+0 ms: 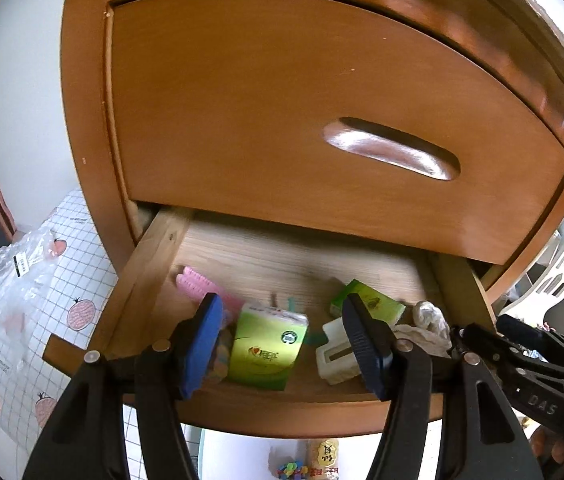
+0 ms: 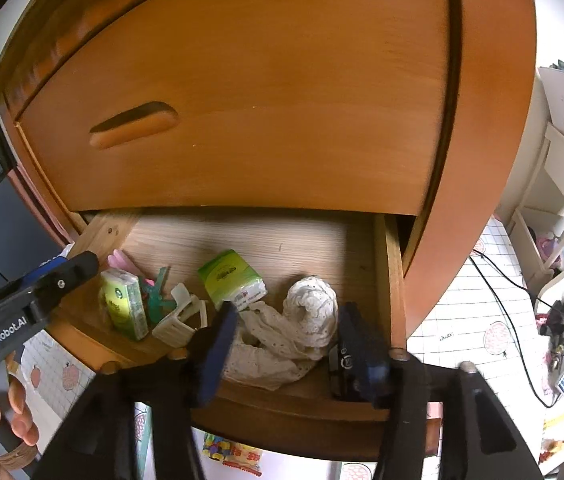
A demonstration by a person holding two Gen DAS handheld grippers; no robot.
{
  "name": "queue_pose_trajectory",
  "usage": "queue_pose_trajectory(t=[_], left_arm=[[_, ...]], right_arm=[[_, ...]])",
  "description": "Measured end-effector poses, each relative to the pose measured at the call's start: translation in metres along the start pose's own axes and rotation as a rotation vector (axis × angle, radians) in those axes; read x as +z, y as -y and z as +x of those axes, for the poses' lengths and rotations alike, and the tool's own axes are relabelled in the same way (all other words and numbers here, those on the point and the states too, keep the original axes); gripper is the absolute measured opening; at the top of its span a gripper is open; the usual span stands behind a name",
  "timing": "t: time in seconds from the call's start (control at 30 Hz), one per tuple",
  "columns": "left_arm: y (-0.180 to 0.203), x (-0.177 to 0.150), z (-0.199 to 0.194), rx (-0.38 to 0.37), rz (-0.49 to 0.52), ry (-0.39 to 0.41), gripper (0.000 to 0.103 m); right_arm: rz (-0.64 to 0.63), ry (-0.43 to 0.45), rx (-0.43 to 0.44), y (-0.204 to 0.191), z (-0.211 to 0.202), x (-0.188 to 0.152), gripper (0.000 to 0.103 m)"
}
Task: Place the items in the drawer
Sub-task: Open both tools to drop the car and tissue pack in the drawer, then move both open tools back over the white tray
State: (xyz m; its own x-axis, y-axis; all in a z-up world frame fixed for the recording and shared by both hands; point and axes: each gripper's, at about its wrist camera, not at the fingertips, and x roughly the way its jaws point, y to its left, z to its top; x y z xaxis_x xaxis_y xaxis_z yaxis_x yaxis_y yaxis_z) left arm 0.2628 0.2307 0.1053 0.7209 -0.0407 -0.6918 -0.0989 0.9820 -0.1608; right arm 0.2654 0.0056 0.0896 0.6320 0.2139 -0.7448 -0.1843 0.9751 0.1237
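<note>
Left gripper (image 1: 286, 344) jaws apart over open drawer (image 1: 141, 264), gripping nothing; green tissue pack (image 1: 266, 350) lies loose between them. Right gripper (image 2: 288, 344) also released, white lace cloth (image 2: 294, 328) lying between its fingers on drawer floor. White clip (image 2: 179, 322), second tissue pack (image 2: 231, 278) alongside.

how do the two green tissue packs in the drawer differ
The left tissue pack is yellow-green with a round logo, and lies beside the green keys. The right tissue pack is a brighter green with an oval logo, and lies against the white lace cloth. Both are soft plastic-wrapped packs on the drawer floor.
</note>
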Motion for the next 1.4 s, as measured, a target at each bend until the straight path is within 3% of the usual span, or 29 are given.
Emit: queue_pose_trajectory(t=[0.03,0.1,0.13,0.33,0.43,0.5,1.13,1.4], left_arm=[[-0.001,0.0,-0.001,0.005,-0.003,0.002,0.065],[-0.004,-0.001,-0.001,0.016,-0.01,0.006,0.086],[-0.005,-0.001,-0.001,0.02,-0.014,0.012,0.09],[-0.007,-0.001,-0.012,0.024,-0.02,0.051,0.091],[-0.008,-0.001,-0.016,0.033,-0.024,0.062,0.091],[-0.009,-0.001,-0.018,0.047,-0.026,0.071,0.103],[-0.014,-0.006,-0.042,0.037,-0.051,0.088,0.103],[0.0,-0.032,-0.074,0.001,0.009,0.141,0.103]], right_arm=[[0.006,0.004,0.003,0.001,-0.001,0.0,0.071],[0.019,0.007,0.007,0.003,-0.002,-0.001,0.074],[0.023,0.008,0.006,0.003,-0.002,-0.001,0.079],[0.036,0.023,0.004,0.005,-0.007,-0.002,0.096],[0.038,0.031,0.0,0.006,-0.01,-0.003,0.1],[0.039,0.03,-0.001,0.006,-0.011,-0.003,0.1],[0.014,0.036,-0.019,0.001,-0.027,-0.01,0.103],[-0.014,0.108,-0.023,-0.005,-0.054,-0.029,0.103]])
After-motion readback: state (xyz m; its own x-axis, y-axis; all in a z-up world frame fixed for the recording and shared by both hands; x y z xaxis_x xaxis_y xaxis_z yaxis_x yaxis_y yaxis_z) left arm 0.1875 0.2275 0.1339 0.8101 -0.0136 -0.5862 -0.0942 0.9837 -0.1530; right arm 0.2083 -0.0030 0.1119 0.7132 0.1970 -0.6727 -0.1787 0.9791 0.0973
